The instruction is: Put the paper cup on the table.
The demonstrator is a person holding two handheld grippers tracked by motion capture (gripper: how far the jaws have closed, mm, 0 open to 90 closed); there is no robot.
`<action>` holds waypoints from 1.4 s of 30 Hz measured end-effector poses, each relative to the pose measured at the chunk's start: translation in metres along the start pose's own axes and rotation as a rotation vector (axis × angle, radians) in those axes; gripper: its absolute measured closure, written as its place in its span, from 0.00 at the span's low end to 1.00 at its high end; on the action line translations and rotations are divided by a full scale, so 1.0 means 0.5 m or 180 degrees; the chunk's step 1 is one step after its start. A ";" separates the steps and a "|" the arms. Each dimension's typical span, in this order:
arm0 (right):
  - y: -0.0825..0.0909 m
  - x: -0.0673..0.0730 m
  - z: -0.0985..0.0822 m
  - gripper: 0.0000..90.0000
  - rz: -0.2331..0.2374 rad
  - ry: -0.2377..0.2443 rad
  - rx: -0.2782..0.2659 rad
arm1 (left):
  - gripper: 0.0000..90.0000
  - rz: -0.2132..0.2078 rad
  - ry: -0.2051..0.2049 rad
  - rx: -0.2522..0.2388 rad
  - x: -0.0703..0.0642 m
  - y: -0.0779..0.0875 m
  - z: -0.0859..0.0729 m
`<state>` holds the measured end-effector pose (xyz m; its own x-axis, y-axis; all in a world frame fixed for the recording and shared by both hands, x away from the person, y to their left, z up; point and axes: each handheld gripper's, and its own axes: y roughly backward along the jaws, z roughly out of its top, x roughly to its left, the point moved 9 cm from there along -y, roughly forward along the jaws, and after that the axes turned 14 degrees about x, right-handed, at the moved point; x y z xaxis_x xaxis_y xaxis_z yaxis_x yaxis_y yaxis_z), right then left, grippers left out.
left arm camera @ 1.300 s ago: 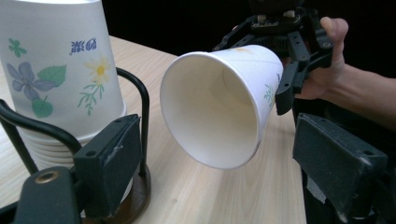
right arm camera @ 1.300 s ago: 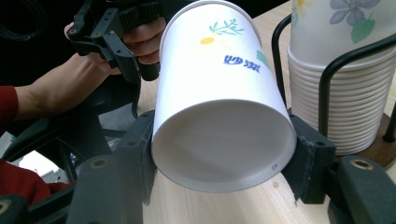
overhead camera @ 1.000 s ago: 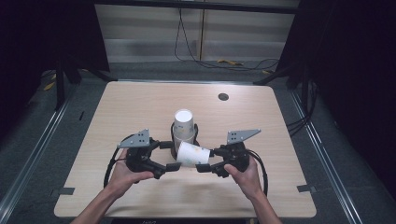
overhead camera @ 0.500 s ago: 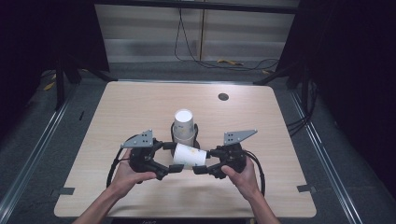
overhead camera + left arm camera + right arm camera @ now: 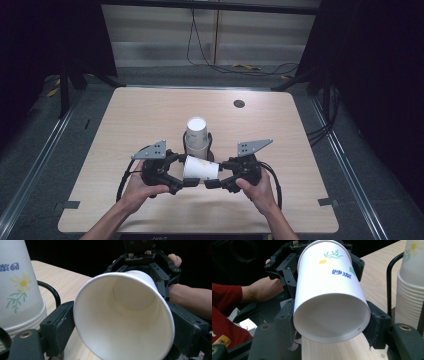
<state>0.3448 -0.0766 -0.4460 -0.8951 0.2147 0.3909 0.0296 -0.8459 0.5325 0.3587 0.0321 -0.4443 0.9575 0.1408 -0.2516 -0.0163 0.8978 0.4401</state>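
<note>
A paper cup [image 5: 200, 168] lies sideways above the tabletop [image 5: 280, 125], near the cup stack [image 5: 196, 136]. The left tool [image 5: 186, 181] clamps its rim end; the right tool [image 5: 212, 183] clamps its base end.

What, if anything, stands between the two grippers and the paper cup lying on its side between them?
Nothing visible does: the left gripper has its fingers around the paper cup at the open rim, and the right gripper clamps its base end. The cup stack stands behind, apart.
</note>
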 end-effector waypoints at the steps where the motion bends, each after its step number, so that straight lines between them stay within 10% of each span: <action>1: -0.001 0.001 0.000 0.41 0.0004 0.0003 -0.0002 | 0.17 -0.0006 0.0009 -0.0005 0.000 -0.001 0.000; 19: -0.008 -0.003 -0.005 0.40 0.0013 0.0010 0.0037 | 0.21 -0.0096 0.0006 0.0045 0.000 -0.005 -0.004; 42: -0.011 -0.043 -0.022 0.19 -0.0410 -0.0127 0.0169 | 0.28 0.0105 0.0029 0.0170 0.025 0.003 -0.010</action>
<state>0.3590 -0.0818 -0.4654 -0.8746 0.3400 0.3457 -0.0600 -0.7833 0.6187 0.3693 0.0372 -0.4511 0.9540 0.1740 -0.2441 -0.0322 0.8690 0.4937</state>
